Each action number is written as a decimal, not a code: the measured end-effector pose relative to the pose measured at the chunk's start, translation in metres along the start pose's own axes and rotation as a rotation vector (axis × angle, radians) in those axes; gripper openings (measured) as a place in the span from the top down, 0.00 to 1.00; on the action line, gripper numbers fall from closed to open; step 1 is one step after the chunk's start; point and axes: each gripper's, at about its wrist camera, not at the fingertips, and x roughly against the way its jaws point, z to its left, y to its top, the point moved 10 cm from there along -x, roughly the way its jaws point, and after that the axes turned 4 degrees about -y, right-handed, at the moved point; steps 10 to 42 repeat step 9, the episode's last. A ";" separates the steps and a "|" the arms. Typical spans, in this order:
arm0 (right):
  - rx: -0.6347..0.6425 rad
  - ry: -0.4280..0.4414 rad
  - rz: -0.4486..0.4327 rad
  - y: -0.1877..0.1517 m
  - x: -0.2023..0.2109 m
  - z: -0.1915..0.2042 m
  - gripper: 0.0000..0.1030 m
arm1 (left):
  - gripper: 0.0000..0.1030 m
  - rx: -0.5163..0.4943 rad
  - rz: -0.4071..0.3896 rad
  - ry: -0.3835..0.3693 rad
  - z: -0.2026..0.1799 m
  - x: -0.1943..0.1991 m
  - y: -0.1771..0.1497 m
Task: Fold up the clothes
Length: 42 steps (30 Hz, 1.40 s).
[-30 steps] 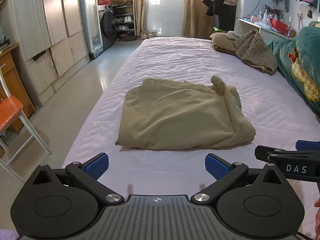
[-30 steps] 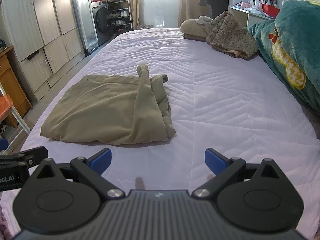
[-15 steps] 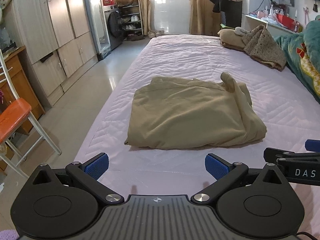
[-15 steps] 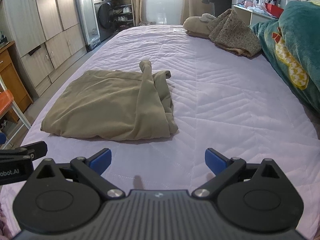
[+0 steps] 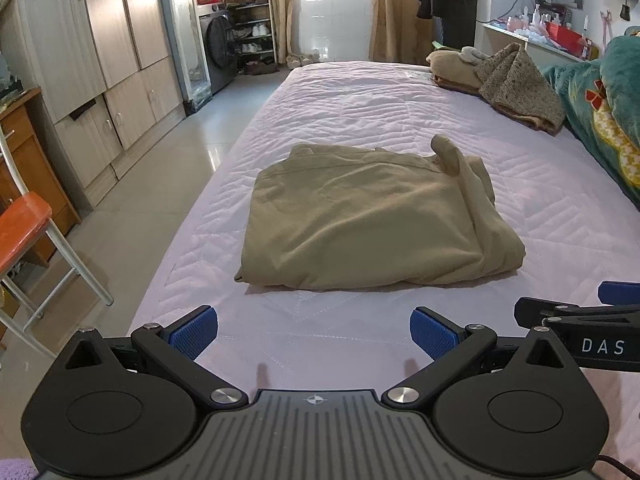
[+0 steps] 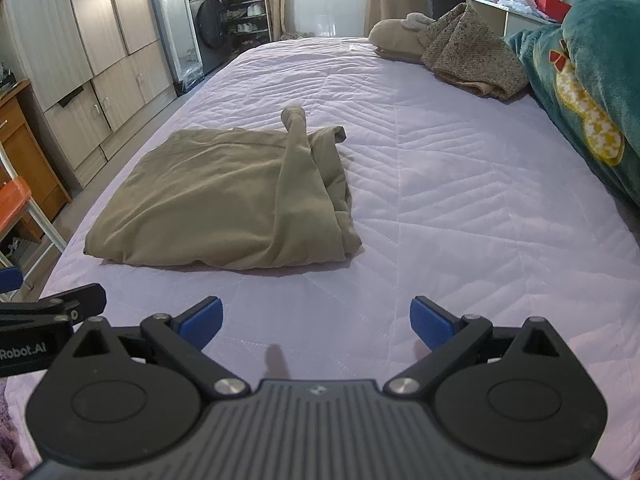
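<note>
A khaki garment [image 5: 368, 216] lies folded into a rough rectangle on the pale pink quilted bed [image 5: 360, 112]; a rolled strip of it sticks up along its right edge [image 6: 298, 120]. In the right wrist view the same garment [image 6: 224, 196] sits left of centre. My left gripper [image 5: 314, 332] hovers open over the bed just short of the garment's near edge, nothing between its blue pads. My right gripper [image 6: 316, 322] is open too, level with it and to its right; its arm shows at the edge of the left wrist view [image 5: 580, 336].
A brown knitted blanket and plush bundle [image 5: 508, 80] lie at the bed's far right. A teal patterned quilt [image 5: 608, 120] runs along the right side. Left of the bed are tiled floor, wooden wardrobes [image 5: 92, 60], a desk and an orange chair [image 5: 24, 224].
Both grippers have drawn back a little from the garment and shifted slightly; both stay open. The garment has not moved.
</note>
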 end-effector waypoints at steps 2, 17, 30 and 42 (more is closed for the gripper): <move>-0.002 -0.002 0.000 0.000 0.000 -0.001 0.02 | 0.00 0.006 0.000 0.000 0.001 -0.001 0.000; -0.015 -0.007 0.005 0.000 -0.002 -0.004 0.02 | 0.00 -0.023 -0.110 0.031 0.001 0.009 0.008; -0.015 -0.007 0.005 0.000 -0.002 -0.004 0.02 | 0.00 -0.023 -0.110 0.031 0.001 0.009 0.008; -0.015 -0.007 0.005 0.000 -0.002 -0.004 0.02 | 0.00 -0.023 -0.110 0.031 0.001 0.009 0.008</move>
